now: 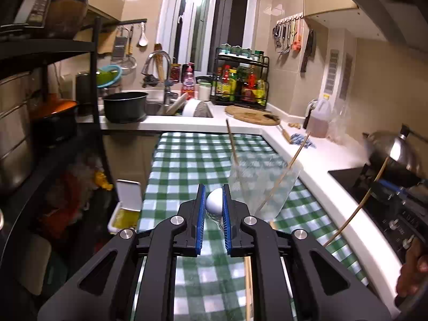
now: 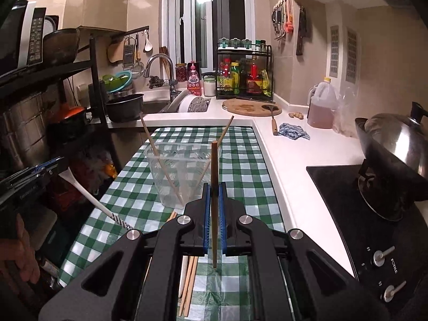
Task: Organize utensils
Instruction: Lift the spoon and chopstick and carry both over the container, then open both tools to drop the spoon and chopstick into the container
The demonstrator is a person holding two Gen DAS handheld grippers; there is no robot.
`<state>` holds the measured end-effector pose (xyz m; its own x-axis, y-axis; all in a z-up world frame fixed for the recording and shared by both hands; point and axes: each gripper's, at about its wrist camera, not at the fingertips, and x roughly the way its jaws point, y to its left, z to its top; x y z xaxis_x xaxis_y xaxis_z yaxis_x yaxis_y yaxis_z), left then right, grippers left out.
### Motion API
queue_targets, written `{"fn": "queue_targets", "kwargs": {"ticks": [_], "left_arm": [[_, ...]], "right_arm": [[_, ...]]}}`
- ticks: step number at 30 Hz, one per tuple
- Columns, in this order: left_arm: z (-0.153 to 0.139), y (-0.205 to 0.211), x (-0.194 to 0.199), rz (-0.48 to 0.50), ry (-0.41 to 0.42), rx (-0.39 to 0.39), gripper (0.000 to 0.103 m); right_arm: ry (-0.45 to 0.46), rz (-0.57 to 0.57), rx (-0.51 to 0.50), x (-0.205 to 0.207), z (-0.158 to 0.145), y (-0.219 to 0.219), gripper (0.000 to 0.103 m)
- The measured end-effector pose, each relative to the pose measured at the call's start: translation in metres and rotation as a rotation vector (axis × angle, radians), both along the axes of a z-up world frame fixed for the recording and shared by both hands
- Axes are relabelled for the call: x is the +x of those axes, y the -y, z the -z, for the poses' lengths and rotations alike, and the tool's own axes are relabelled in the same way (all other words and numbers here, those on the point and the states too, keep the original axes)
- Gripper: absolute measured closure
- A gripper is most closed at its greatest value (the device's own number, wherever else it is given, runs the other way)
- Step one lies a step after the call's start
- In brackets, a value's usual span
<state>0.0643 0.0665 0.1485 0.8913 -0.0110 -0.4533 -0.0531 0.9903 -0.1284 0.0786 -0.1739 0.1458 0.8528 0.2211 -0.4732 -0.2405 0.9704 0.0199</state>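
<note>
A clear plastic cup (image 2: 182, 171) stands on the green checked tablecloth (image 2: 240, 139) with two wooden chopsticks (image 2: 163, 165) leaning in it; it also shows in the left wrist view (image 1: 256, 184). My right gripper (image 2: 214, 198) is shut on a dark wooden chopstick (image 2: 214, 176), held upright just before the cup. My left gripper (image 1: 214, 200) is shut on a white spoon (image 1: 215, 200); the spoon's handle also shows at the left of the right wrist view (image 2: 91, 200). More chopsticks (image 2: 190, 281) lie on the cloth under my right gripper.
A white counter (image 2: 294, 155) runs along the right with a cutting board (image 2: 251, 107), oil jug (image 2: 322, 107), blue rag (image 2: 293, 131) and wok on the stove (image 2: 388, 155). A sink with a black pot (image 2: 125, 107) is behind. A black shelf rack (image 2: 53, 107) stands left.
</note>
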Motion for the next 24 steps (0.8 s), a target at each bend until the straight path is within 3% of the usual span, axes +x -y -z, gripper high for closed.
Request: {"fn": "queue_targets", "kwargs": {"ticks": [8,14,18,24], "left_arm": [[-0.062,-0.017,0.034,0.051,0.074,-0.057,0.091],[-0.101,-0.009,0.071,0.058,0.147,-0.040,0.091],[-0.090,-0.002,0.098,0.067,0.122,-0.023,0.091],[-0.046,0.003,0.133,0.078,0.023,-0.007,0.091]], "right_arm": [[0.040,-0.023,0.057,0.031,-0.054,0.001,0.097],[0.165,-0.039,0.096,0.053,-0.112,-0.010,0.097],[0.166,-0.049,0.147,0.085,-0.121,-0.016,0.097],[0.137,-0.043,0.127,0.126,-0.091,-0.032,0.097]]}}
